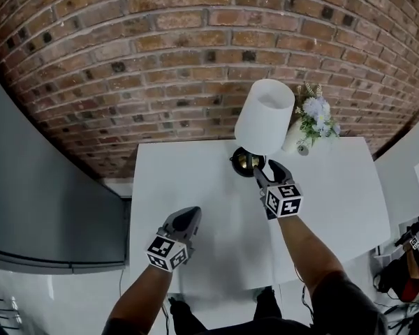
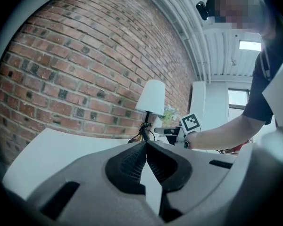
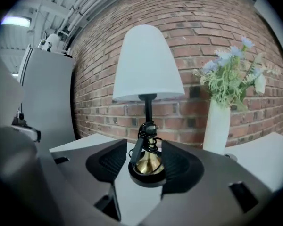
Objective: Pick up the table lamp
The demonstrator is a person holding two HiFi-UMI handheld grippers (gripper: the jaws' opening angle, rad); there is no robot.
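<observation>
Right tool [image 1: 265, 169]: unclenched, jaws standing apart with nothing pressed between the pads; the lamp's round foot sits just ahead, in the gap between the two jaw tips.
Left tool [image 1: 188, 215]: clenched, jaw tips meeting on nothing; it is low over the worktop, off to the left of the right tool and nearer the person, well apart from the lamp.
Table lamp [image 1: 264, 117]: upright on the worktop straight in front of the right tool; the white shade rises above that tool, with a black stem and a brass base in a dark round foot below.
Cord [image 3: 146, 133]: black, bundled round the lower stem just above the brass base, facing the right tool's jaws.
Vase [image 1: 297, 137]: white, holding pale flowers; it stands beyond the right tool and to its right, near the lamp.
Worktop [image 1: 195, 173]: white, spread under both tools.
Brick wall [image 1: 160, 61]: red-brown, beyond both tools, close behind the lamp and vase.
</observation>
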